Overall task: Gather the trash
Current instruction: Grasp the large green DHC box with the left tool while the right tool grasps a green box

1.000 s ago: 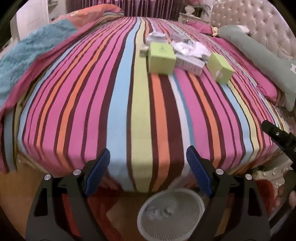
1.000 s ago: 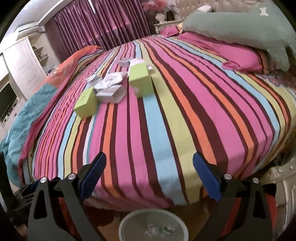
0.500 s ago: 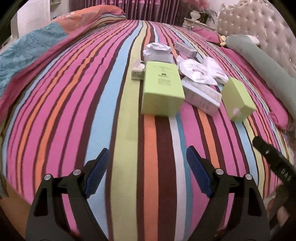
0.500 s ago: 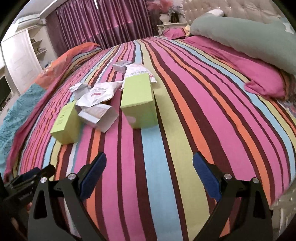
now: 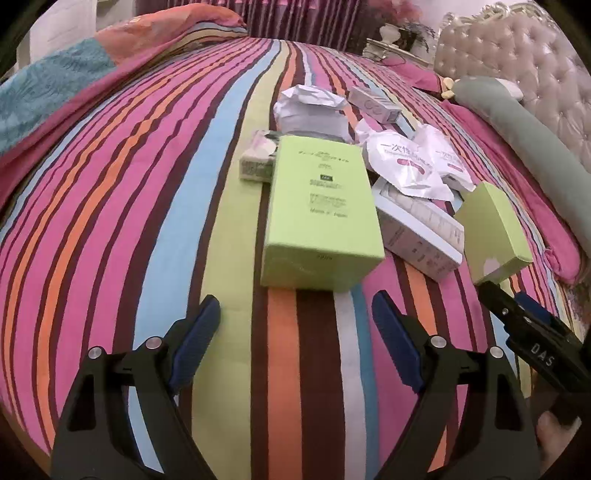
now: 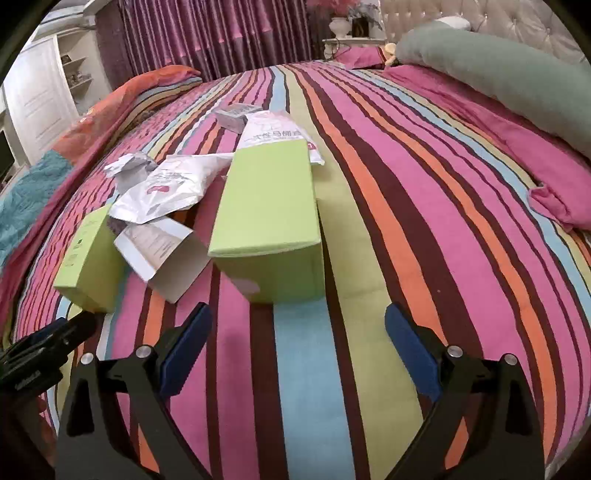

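Trash lies in a heap on the striped bed (image 5: 155, 206). One lime-green box (image 5: 321, 218) lies just beyond my left gripper (image 5: 295, 325), which is open and empty. A second lime-green box (image 6: 269, 206) (image 5: 491, 232) lies right in front of my right gripper (image 6: 295, 332), also open and empty. Between the two boxes lie an open white carton (image 6: 162, 251) (image 5: 421, 236) and white foil packets (image 5: 406, 166) (image 6: 166, 188). Crumpled paper (image 5: 310, 110) and a small grey box (image 6: 236, 114) lie behind them. The right gripper's tip (image 5: 532, 332) shows in the left wrist view.
A long green bolster (image 6: 509, 70) and a pink pillow (image 6: 554, 173) lie on the bed's right side by the tufted headboard (image 5: 524, 74). An orange and teal blanket (image 5: 55, 85) covers the far left. Purple curtains (image 6: 214, 33) hang behind.
Both grippers have moved forward from the bed's foot out over the bedspread, up close to the green boxes. The mesh bin seen below has dropped out of view. Jaws are unchanged.
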Available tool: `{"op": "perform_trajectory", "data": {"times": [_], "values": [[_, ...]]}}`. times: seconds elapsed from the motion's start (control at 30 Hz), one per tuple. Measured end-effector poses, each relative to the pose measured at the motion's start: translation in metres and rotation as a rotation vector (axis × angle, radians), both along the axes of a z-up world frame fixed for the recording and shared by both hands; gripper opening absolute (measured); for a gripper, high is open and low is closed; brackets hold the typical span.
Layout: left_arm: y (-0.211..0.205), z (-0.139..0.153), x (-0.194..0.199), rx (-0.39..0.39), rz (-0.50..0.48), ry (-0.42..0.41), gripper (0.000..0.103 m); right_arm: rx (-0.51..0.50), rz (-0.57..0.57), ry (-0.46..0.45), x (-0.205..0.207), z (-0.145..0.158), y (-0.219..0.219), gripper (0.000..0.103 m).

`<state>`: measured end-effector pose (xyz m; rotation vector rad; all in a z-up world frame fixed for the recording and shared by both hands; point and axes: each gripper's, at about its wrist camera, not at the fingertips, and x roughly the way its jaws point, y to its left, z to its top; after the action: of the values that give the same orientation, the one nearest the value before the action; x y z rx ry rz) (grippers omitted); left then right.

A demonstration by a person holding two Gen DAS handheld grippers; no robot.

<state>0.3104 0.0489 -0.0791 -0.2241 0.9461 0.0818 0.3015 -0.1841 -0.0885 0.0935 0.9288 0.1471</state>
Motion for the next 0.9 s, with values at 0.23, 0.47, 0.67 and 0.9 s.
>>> {"op": "perform_trajectory", "data": {"times": [0.23,0.47,0.67,0.9], "values": [[0.0,-0.003,0.017,0.004,0.0,0.002,0.082,-0.036,0.007,-0.004,0.009,-0.005,0.009,0.09],[0.003,-0.004,0.036,-0.008,0.004,0.018,0.082,-0.052,0.0,-0.006,0.022,-0.004,0.011,0.089],[0.008,-0.004,0.042,-0.036,-0.003,0.028,0.068,-0.107,0.005,0.026,0.031,-0.002,0.015,0.067],[0.01,-0.001,0.04,-0.034,-0.021,0.087,0.06,-0.088,0.036,0.108,0.034,0.011,0.013,0.047]]}}
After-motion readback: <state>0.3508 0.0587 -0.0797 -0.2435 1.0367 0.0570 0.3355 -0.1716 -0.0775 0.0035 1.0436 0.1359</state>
